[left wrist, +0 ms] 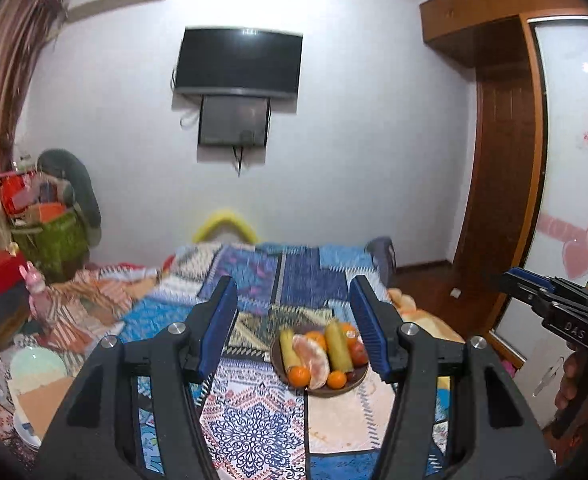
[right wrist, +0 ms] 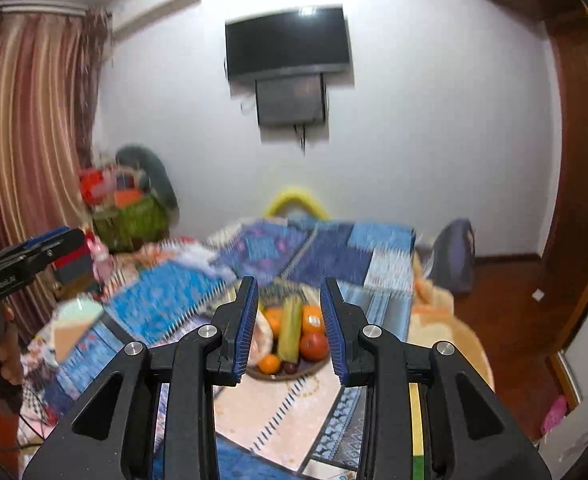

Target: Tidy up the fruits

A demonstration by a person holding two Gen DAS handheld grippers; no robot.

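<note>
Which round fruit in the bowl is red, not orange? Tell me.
The red tomato-like fruit at the right side of the bowl, beside the long yellow-green fruit. The other round ones, like the small one at the front, are orange.

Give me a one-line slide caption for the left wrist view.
Open left gripper empty above a patchwork bedspread, framing a brown fruit bowl.

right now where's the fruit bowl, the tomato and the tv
fruit bowl [left wrist: 336, 391], left wrist view, on its bare brown front rim
tomato [right wrist: 314, 346], right wrist view, on the middle of its red skin
tv [left wrist: 239, 61], left wrist view, on the centre of its dark screen
</note>
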